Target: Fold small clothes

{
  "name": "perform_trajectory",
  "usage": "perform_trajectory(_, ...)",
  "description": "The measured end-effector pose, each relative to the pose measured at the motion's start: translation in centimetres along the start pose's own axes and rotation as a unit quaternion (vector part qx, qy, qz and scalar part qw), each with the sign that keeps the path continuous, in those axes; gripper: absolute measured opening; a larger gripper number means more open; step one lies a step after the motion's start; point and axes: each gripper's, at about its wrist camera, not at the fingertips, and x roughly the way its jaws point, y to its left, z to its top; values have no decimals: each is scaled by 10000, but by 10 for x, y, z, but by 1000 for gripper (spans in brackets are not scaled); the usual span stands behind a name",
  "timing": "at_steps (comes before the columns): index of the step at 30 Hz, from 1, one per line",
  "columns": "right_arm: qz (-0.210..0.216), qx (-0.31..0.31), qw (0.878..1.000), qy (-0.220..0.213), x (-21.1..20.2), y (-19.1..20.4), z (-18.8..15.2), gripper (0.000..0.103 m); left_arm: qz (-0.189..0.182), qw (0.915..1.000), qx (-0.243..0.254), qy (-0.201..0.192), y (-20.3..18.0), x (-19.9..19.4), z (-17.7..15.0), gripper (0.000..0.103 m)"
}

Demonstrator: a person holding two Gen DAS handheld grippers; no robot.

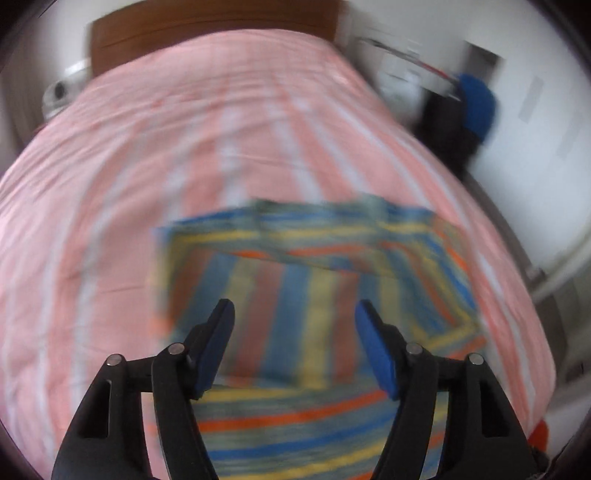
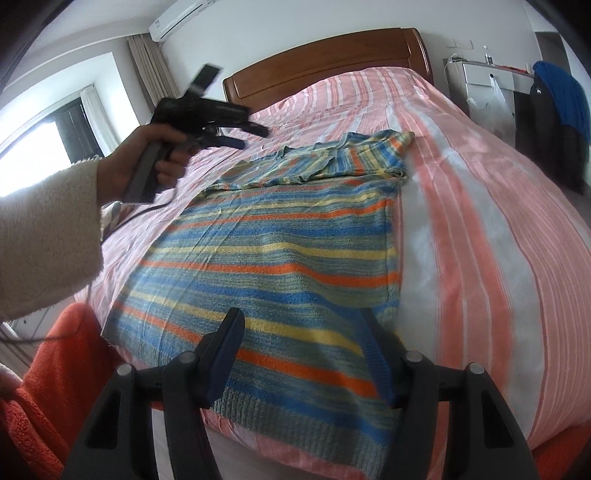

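Only the right wrist view shows the left gripper [image 2: 251,134] in a hand [image 2: 147,162] at upper left, jaws apart and empty. The right gripper [image 2: 301,325] gapes empty over the striped sweater [image 2: 266,254] on the pink striped bedspread [image 2: 480,221]. The left wrist view is motion-blurred, so the sweater's folds there are hard to make out.

Left wrist view: camera sits behind the left gripper [image 1: 295,314], its two fingers rising from the bottom edge of the frame. It looks down the length of the bed [image 1: 110,184] toward the headboard [image 1: 214,22] at top centre. Close above the striped sweater [image 1: 295,280], which fills lower centre. Frame is motion-blurred.

Right wrist view: camera behind the right gripper [image 2: 301,325], fingers at bottom centre, low and near the sweater's [image 2: 266,258] hem at the foot of the bed [image 2: 480,221]. Faces the headboard [image 2: 325,62], upper centre. Sharp.

Shared: sweater, pink bedcover, headboard, blue cloth at upper right [image 1: 476,103] [image 2: 565,96]. The right view also catches the left gripper [image 2: 255,136] at upper left.
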Motion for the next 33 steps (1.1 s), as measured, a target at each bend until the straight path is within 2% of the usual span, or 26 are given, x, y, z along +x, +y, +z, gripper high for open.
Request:
perform_trajectory(3, 44, 33, 9999, 89, 6, -2, 0, 63, 77, 9978, -655, 97, 50, 9, 5, 69)
perform_trajectory(5, 45, 23, 9999, 131, 8, -1, -1, 63, -9, 9957, -832, 407, 70, 24, 5, 65)
perform_trajectory(9, 7, 13, 9999, 169, 10, 0, -3, 63, -169, 9939, -866, 669, 73, 44, 1, 64)
perform_trajectory(11, -10, 53, 9998, 205, 12, -2, -3, 63, 53, 9937, -764, 816, 67, 59, 1, 61)
perform_trajectory(13, -19, 77, 9997, 227, 13, -3, -3, 63, 344, 9932, -714, 856, 67, 71, -2, 4)
perform_trajectory(17, -44, 54, 9997, 243, 14, -2, -3, 63, 798, 9879, -1317, 179, 92, 54, -14, 2)
perform_trajectory(19, -29, 60, 9997, 244, 15, -1, -3, 63, 615, 9842, -1623, 354, 106, 59, -24, 2)
perform_trajectory(23, 18, 55, 9995, 318, 20, -3, -4, 63, 916, 9898, -979, 479, 89, 67, -36, 7)
perform_trajectory(25, 18, 31, 9995, 323, 20, -2, -4, 64, 947, 9894, -1015, 429, 90, 62, -39, 21)
perform_trajectory(27, 15, 26, 9995, 317, 20, -2, -5, 64, 977, 9866, -1256, 358, 98, 53, -44, 55)
perform_trajectory(29, 14, 36, 9995, 307, 19, -1, -4, 64, 832, 9864, -1395, 233, 106, 44, -51, 70)
perform_trajectory(31, -5, 21, 9995, 309, 20, 0, -4, 64, 620, 9912, -1153, 207, 108, 37, -62, 82)
perform_trajectory(33, -36, -18, 9995, 325, 21, 1, -4, 65, 973, 9928, -524, 466, 103, 42, -77, 86)
